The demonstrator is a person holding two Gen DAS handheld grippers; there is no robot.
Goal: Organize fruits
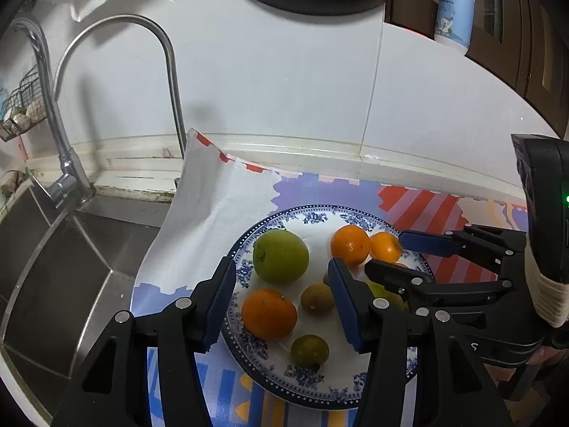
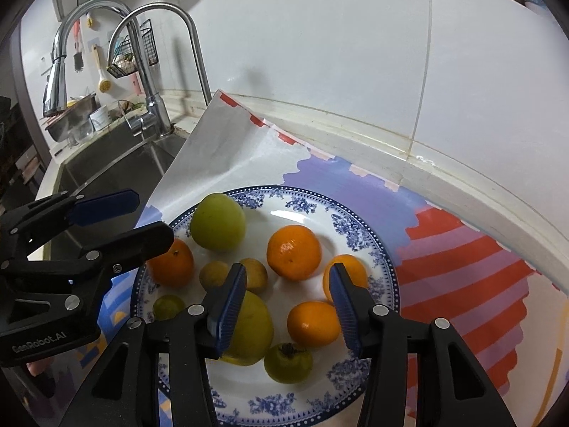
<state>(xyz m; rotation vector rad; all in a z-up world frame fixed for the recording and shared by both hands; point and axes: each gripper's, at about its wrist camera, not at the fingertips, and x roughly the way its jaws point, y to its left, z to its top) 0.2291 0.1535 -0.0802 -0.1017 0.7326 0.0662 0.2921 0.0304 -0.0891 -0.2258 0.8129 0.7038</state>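
Observation:
A blue-patterned white plate (image 1: pixel 313 213) (image 2: pixel 355 220) on a colourful cloth holds several fruits: a large green fruit (image 1: pixel 281 256) (image 2: pixel 217 222), oranges (image 1: pixel 269 314) (image 2: pixel 293 252) (image 2: pixel 313 323), small olive-green fruits (image 1: pixel 317 299) (image 1: pixel 309 351), a second large yellow-green fruit (image 2: pixel 254 327) and a small green fruit with a calyx (image 2: pixel 288 363). My left gripper (image 1: pixel 281 307) is open above the plate's near side, straddling an orange and a small fruit. My right gripper (image 2: pixel 288 311) is open over an orange; it also shows in the left wrist view (image 1: pixel 391 254), open beside two oranges.
A steel sink (image 1: pixel 53 259) with curved faucets (image 1: pixel 117 21) lies left of the cloth (image 1: pixel 213 206). A white tiled wall (image 1: pixel 284 89) stands behind. A soap bottle (image 1: pixel 453 10) sits at the far right. A wire basket (image 2: pixel 133 53) hangs by the faucets.

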